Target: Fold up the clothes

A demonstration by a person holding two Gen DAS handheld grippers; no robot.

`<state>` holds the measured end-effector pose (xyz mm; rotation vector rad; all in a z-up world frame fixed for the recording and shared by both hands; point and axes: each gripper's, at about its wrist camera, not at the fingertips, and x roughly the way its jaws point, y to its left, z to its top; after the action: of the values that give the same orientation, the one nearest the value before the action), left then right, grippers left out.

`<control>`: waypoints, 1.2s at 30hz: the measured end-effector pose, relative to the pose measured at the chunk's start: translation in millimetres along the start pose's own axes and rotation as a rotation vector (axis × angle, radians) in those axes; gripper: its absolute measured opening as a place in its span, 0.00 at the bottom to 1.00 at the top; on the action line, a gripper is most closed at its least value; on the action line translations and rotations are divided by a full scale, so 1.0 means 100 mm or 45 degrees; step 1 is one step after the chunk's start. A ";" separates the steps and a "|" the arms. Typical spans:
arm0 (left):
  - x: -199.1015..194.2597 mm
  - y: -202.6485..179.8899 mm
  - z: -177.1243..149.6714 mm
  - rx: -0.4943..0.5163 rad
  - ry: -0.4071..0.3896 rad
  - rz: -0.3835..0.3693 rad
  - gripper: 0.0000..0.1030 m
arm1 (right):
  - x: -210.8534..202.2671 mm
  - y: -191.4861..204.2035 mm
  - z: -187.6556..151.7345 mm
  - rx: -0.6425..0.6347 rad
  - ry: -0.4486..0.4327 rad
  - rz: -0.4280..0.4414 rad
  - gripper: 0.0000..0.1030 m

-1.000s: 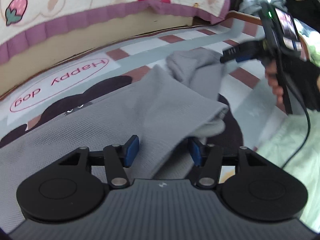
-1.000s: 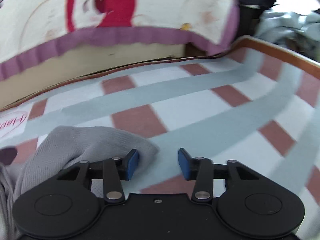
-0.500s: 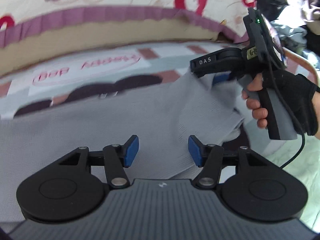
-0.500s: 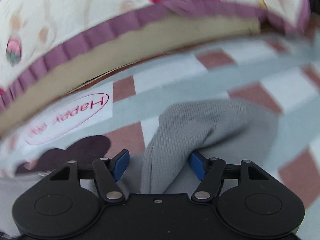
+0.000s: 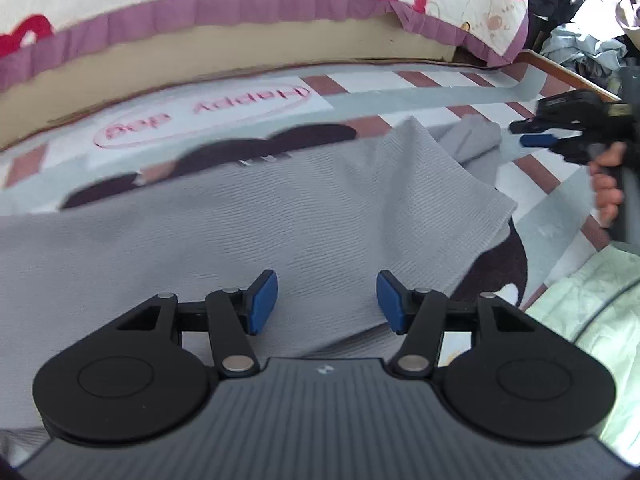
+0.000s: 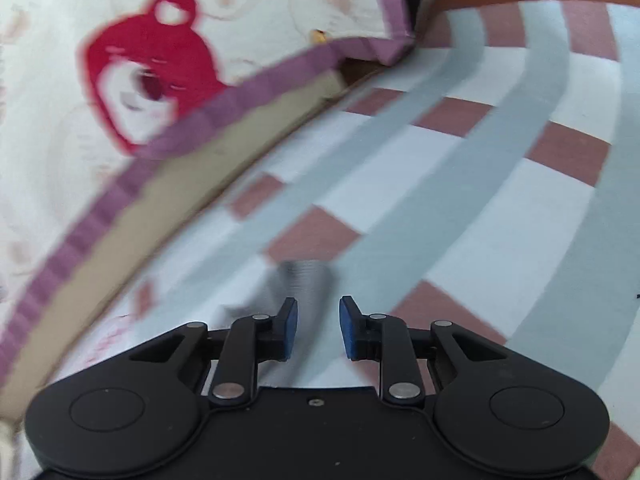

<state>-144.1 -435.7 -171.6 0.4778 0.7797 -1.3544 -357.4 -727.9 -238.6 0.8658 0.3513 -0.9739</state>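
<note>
A grey knit garment [image 5: 280,220] lies spread on a checked play mat [image 5: 400,98], with a folded flap and a bunched sleeve [image 5: 476,140] at its far right. My left gripper [image 5: 326,302] is open and empty, hovering just over the garment's near part. My right gripper [image 6: 314,328] is open with a narrower gap; a blurred bit of the grey sleeve [image 6: 304,280] lies just ahead of its fingertips, not clamped. In the left wrist view the right gripper [image 5: 536,136] sits beside the sleeve, held by a hand.
A cream quilt with purple trim and red bear prints [image 6: 152,64] hangs over the mat's far edge. A wooden rim [image 5: 560,72] bounds the mat at right, with piled clothes [image 5: 580,44] beyond. A pale green cloth [image 5: 588,300] lies at the near right.
My right gripper has backed off the sleeve to the right; the sleeve that lay between its fingers now lies ahead of them. Its gap has narrowed. My left gripper stays open over the garment.
</note>
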 end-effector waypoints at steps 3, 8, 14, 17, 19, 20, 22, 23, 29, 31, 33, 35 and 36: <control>-0.27 0.32 0.03 -0.043 -0.014 0.039 0.53 | -0.25 0.43 -0.15 -0.204 0.040 0.161 0.47; -0.78 1.04 -0.11 -0.129 -0.035 0.230 0.54 | -0.35 1.32 -0.61 -0.592 0.177 0.394 0.49; -1.09 2.01 -0.42 -0.297 0.052 0.470 0.54 | -0.33 2.52 -1.29 -0.982 0.369 0.602 0.49; -1.24 2.32 -0.66 -0.450 0.049 0.411 0.54 | -0.42 3.08 -1.75 -1.266 0.403 0.720 0.50; -1.33 2.44 -0.81 -0.526 0.053 0.367 0.54 | -0.46 3.38 -2.08 -1.449 0.422 0.786 0.50; -1.36 2.47 -0.84 -0.550 0.052 0.364 0.54 | -0.47 3.50 -2.25 -1.534 0.435 0.808 0.50; -1.41 2.52 -0.88 -0.591 0.039 0.349 0.54 | -0.46 3.72 -2.58 -1.704 0.466 0.837 0.50; -1.43 2.54 -0.89 -0.608 0.027 0.339 0.54 | -0.43 3.80 -2.74 -1.787 0.487 0.831 0.50; -1.39 2.57 -0.94 -0.574 0.066 0.381 0.54 | -0.32 4.01 -3.11 -1.926 0.467 0.838 0.56; -1.38 2.56 -0.93 -0.550 0.066 0.384 0.54 | -0.28 4.06 -3.17 -1.934 0.445 0.846 0.54; -1.40 2.59 -0.94 -0.551 0.057 0.362 0.54 | -0.24 4.09 -3.17 -1.892 0.445 0.870 0.49; -1.41 2.62 -0.94 -0.578 0.041 0.314 0.54 | -0.11 4.09 -3.02 -1.738 0.566 0.894 0.27; -1.40 2.63 -0.94 -0.590 0.032 0.282 0.54 | -0.03 4.09 -2.93 -1.635 0.636 0.904 0.08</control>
<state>87.6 -226.4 -165.2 0.2059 0.9970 -0.9254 13.4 -388.9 -224.3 -0.0261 0.8805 0.2342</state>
